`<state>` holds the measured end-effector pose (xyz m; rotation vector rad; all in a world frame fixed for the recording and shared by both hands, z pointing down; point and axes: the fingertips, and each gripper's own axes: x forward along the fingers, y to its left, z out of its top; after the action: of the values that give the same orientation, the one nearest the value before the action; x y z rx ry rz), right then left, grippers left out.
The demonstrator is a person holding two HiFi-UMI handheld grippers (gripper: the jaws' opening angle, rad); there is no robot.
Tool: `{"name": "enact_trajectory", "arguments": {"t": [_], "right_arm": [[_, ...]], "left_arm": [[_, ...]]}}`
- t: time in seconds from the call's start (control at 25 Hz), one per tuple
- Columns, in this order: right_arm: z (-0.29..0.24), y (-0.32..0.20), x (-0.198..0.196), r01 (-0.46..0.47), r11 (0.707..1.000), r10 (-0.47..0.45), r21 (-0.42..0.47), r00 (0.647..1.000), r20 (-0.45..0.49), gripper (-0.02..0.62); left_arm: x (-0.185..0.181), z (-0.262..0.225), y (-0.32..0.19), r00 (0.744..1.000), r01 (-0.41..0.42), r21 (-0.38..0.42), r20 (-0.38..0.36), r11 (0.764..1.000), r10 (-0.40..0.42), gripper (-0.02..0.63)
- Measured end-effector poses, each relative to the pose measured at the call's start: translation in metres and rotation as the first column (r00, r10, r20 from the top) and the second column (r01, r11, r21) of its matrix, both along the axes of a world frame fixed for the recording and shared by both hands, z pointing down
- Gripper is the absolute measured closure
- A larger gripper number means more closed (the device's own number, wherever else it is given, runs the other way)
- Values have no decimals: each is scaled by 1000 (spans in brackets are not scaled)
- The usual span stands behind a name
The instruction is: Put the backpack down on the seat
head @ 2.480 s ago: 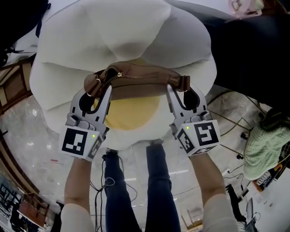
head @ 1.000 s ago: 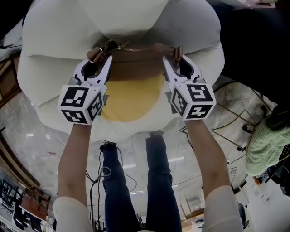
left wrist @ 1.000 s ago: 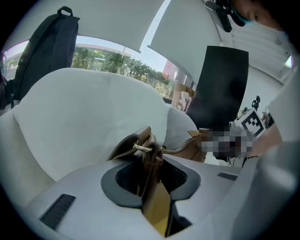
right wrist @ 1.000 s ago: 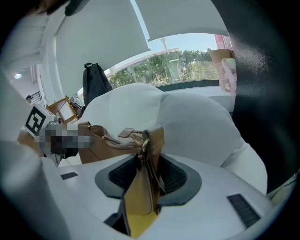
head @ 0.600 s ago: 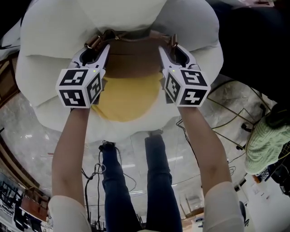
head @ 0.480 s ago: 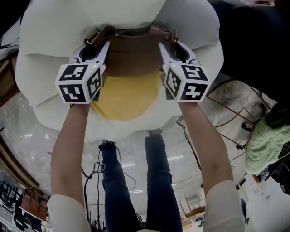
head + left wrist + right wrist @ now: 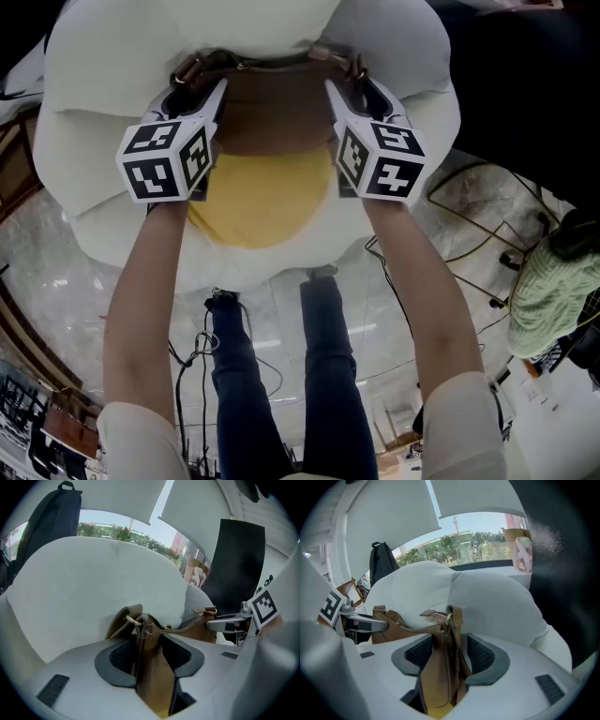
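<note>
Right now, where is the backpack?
Head view, top centre: the brown backpack sits on the white seat, against its backrest, just above the yellow cushion.

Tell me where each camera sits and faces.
Head view: on the person's head, facing down at the seat; forearms, legs, left hand-held gripper and right hand-held gripper show.
Left gripper view: on that gripper, looking along its just-opened jaws, the backpack between them, towards the seat back.
Right gripper view: likewise, jaws just opened around the backpack's other end.
Shared: each gripper view shows the other gripper.
</note>
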<state>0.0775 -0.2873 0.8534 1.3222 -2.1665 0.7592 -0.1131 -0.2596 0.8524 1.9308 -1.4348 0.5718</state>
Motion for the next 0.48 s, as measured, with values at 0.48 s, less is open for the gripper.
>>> {"name": "enact_trajectory", "arguments": {"t": [0.48], "right_arm": [[-37,37,7,-11,1000,11,-2,999,52,357]], "left_arm": [[-7,-22,30,1000,20,2,-1,1000,-20,395]]}}
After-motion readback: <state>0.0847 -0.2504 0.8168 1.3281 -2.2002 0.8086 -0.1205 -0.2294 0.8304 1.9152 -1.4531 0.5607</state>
